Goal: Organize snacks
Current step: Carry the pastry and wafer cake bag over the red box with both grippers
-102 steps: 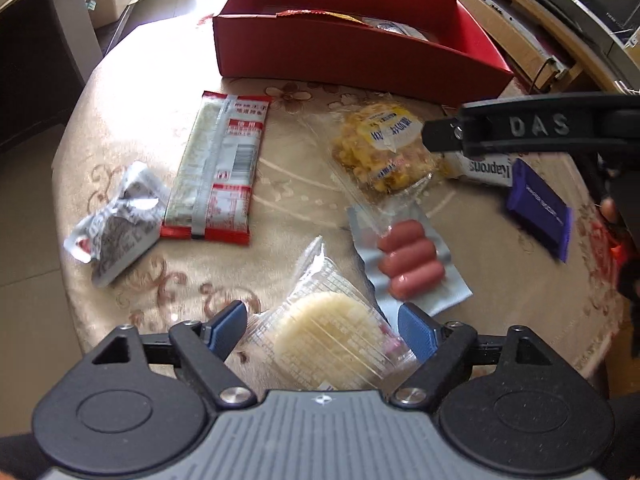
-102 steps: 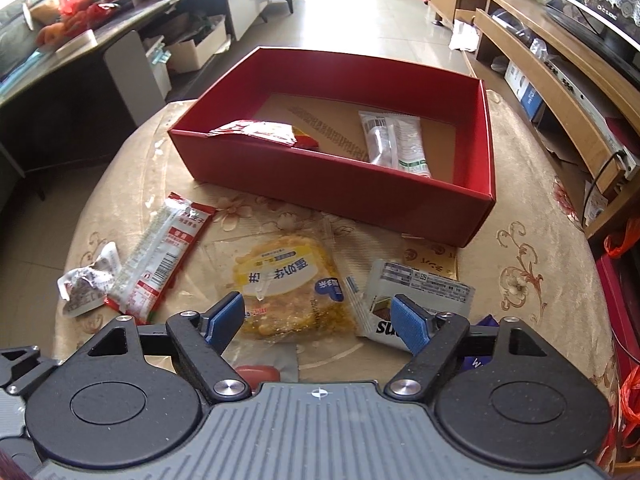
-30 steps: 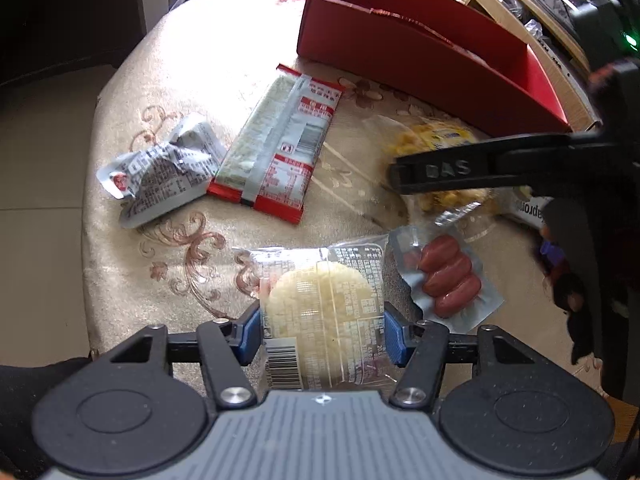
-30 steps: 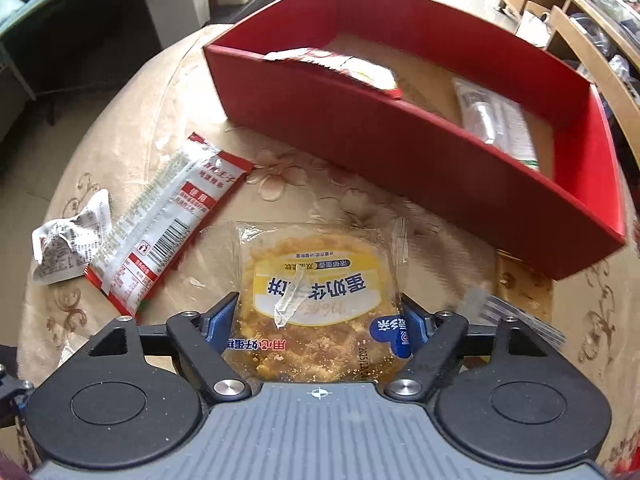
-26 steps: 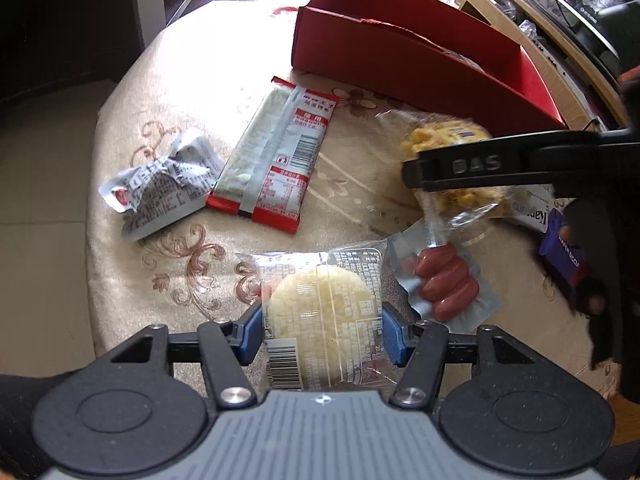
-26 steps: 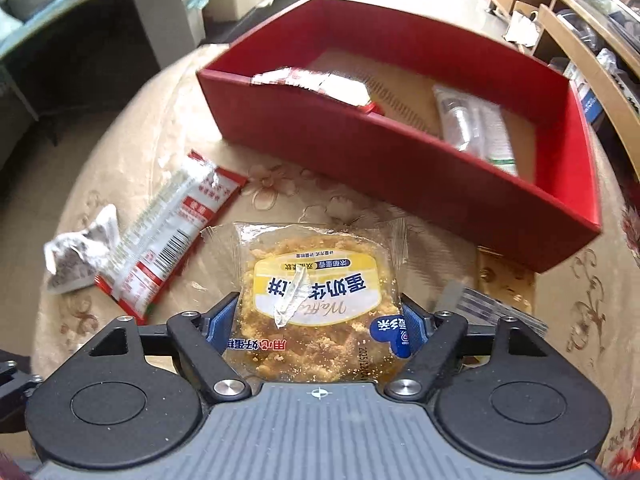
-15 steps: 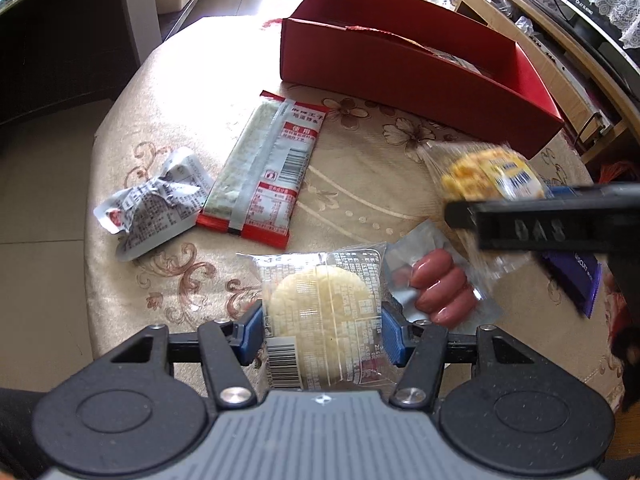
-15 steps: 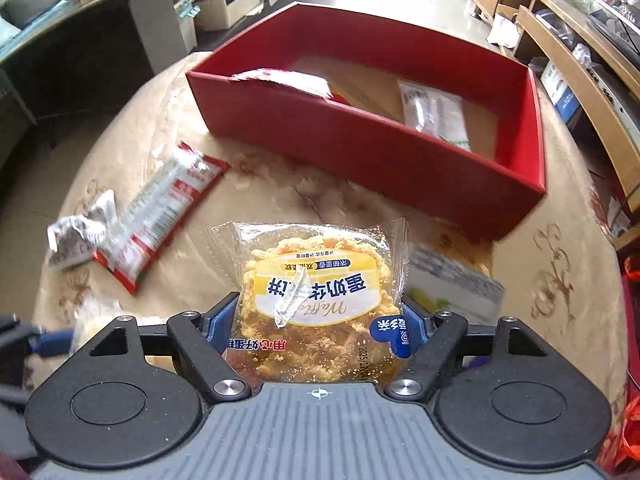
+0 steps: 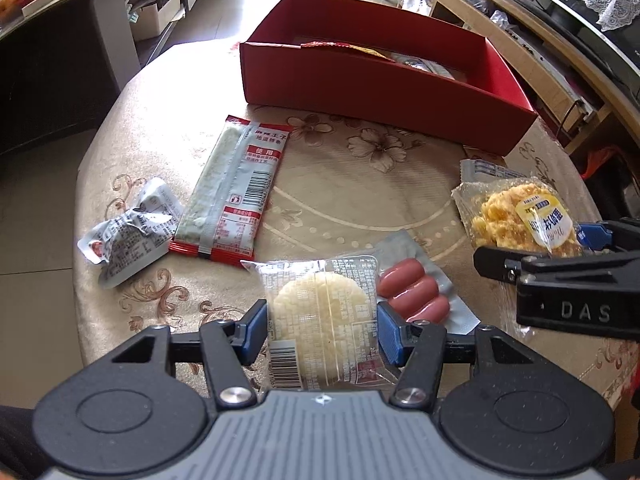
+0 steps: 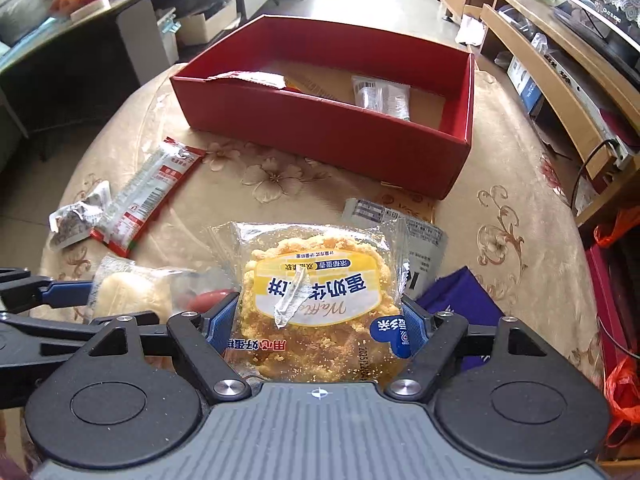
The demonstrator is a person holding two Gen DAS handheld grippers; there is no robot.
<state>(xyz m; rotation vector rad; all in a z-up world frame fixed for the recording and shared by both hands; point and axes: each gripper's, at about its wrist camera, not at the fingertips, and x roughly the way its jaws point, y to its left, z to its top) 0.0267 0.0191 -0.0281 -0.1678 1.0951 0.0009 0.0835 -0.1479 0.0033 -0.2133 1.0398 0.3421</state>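
My left gripper (image 9: 322, 326) is shut on a clear packet with a round pale rice cake (image 9: 320, 312), lifted a little above the table. My right gripper (image 10: 318, 320) is shut on a yellow crumbly cake packet (image 10: 316, 292), also seen at the right of the left wrist view (image 9: 520, 216). The red box (image 10: 320, 128) stands at the far side of the round table and holds two packets. A sausage packet (image 9: 416, 292) lies on the cloth just right of my left fingers.
On the floral tablecloth (image 9: 344, 192) lie a long red-and-white packet (image 9: 236, 184), a crumpled silver wrapper (image 9: 128, 232), a grey-white packet (image 10: 400, 228) and a purple packet (image 10: 460, 300). A wooden TV bench (image 10: 560, 80) runs along the right.
Both grippers have risen with their packets. The right gripper with the yellow cake has swung to the right in the left wrist view, and the red box now sits nearer the middle of both views.
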